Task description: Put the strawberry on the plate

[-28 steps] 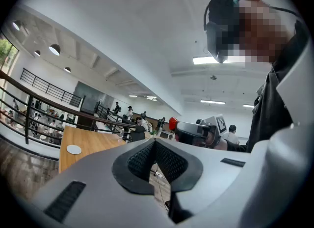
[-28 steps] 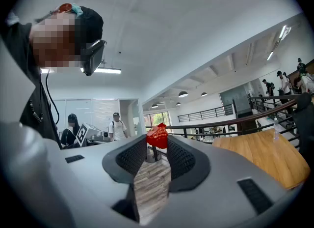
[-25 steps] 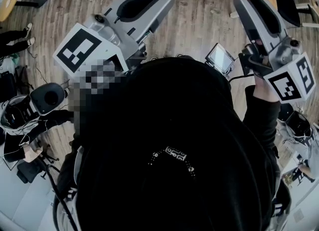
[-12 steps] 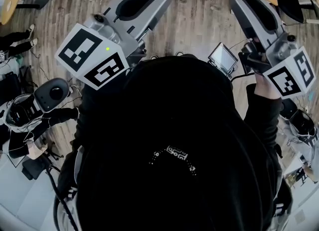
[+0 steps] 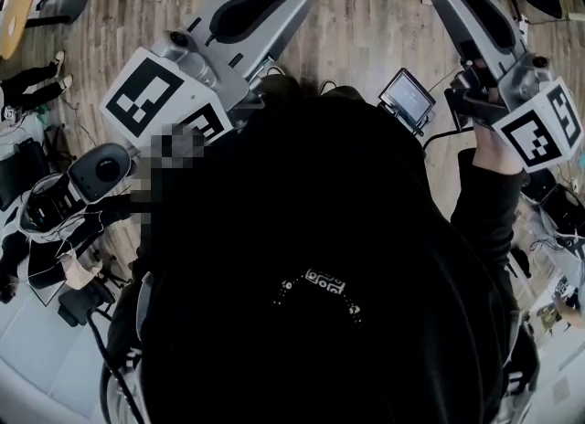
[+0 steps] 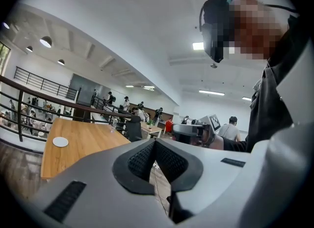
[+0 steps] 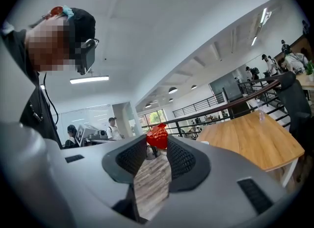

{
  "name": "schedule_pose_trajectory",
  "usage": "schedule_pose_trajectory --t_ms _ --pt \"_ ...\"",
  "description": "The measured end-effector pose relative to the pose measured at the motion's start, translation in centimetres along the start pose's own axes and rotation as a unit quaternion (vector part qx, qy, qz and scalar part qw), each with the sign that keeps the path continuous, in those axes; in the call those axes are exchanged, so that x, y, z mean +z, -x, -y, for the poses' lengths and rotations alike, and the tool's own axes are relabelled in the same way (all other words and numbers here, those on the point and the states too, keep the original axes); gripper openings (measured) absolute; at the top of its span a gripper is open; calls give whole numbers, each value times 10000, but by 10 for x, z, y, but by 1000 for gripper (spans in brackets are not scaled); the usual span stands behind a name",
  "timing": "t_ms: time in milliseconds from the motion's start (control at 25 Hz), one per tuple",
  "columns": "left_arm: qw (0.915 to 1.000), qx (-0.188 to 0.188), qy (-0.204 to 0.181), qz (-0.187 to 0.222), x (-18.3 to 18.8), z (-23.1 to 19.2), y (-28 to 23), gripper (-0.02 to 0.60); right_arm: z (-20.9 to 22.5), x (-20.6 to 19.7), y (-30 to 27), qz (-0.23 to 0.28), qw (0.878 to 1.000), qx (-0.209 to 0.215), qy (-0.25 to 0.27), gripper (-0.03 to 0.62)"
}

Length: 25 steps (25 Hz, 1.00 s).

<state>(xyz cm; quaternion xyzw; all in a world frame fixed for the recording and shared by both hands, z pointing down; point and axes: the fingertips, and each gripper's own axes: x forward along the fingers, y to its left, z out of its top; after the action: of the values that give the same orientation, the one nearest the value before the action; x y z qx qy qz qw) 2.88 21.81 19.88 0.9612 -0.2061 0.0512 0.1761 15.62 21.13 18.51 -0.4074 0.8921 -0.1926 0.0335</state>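
While the table fills the right of the right gripper view, the left gripper sits low centre in its own view, jaws clenched on nothing. The right gripper grasps the strawberry at its jaw tips, mid-frame, long axis roughly upright, narrow end seemingly up. A plate lies on the table at the left of the left gripper view

The right gripper holds a red strawberry clamped between its jaw tips. A wooden table lies to the right, with a black railing behind it.
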Motion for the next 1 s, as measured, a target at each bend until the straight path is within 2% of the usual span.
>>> schedule_pose_trajectory --t_ms 560,1000 --pt "9992 -384 -69 122 13 -26 -27 -2 24 17 -14 175 9996 -222 69 137" --pt "9977 -663 57 139 22 -107 -50 -2 56 27 -88 7 9990 -390 202 137"
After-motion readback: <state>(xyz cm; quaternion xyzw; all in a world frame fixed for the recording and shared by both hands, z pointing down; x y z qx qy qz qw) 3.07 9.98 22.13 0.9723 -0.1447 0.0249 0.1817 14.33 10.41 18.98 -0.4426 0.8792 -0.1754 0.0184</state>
